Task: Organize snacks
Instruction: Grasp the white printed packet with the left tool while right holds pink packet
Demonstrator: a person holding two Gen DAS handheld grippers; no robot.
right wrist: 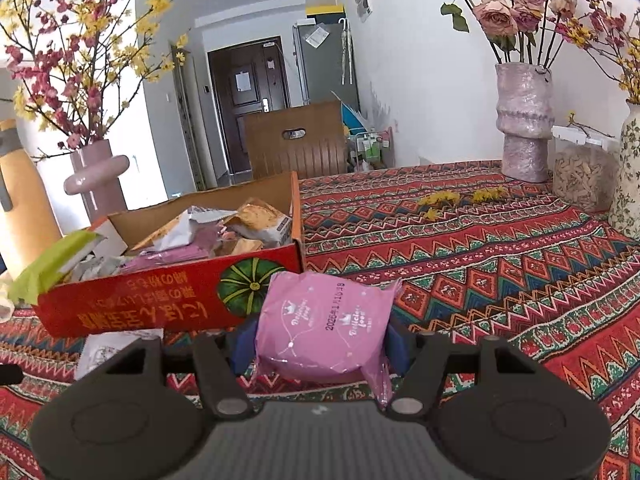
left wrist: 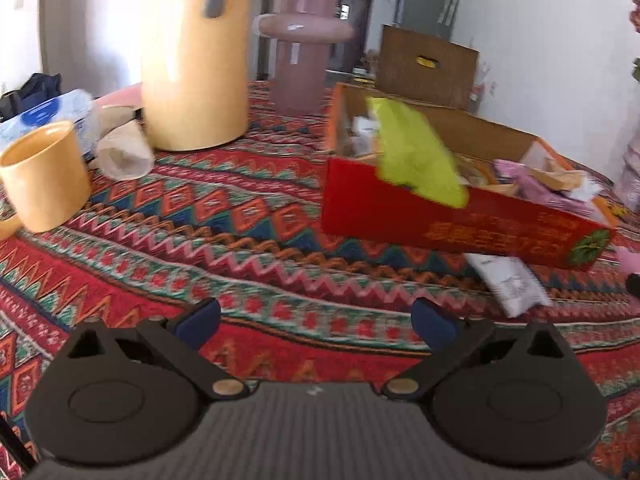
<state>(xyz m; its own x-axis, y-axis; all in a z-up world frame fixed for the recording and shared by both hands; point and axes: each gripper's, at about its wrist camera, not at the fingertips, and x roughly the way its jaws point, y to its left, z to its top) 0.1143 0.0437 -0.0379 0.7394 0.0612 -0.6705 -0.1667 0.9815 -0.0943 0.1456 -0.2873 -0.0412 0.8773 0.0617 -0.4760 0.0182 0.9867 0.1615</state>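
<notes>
Tabletop (right wrist: 500,248) under a patterned cloth lies bare right of the red box (right wrist: 160,300); vases (right wrist: 524,120) and a jar (right wrist: 580,176) line its far right edge. On the left, a mug (left wrist: 44,176), a tall yellow jug (left wrist: 196,60) and a paper cup (left wrist: 124,152) stand well apart from the box.

Left gripper (left wrist: 316,320): jaws wide apart, nothing between them, above bare cloth.

Right gripper (right wrist: 320,344): jaws about half apart, pads pressing both sides of a pink packet (right wrist: 324,328), held just in front of the box's near wall.

Box: open-topped, holding mixed snack packets (right wrist: 256,220); a green packet (left wrist: 416,156) leans over its near-left rim. A white packet (left wrist: 512,284) lies on the cloth beside the box.
</notes>
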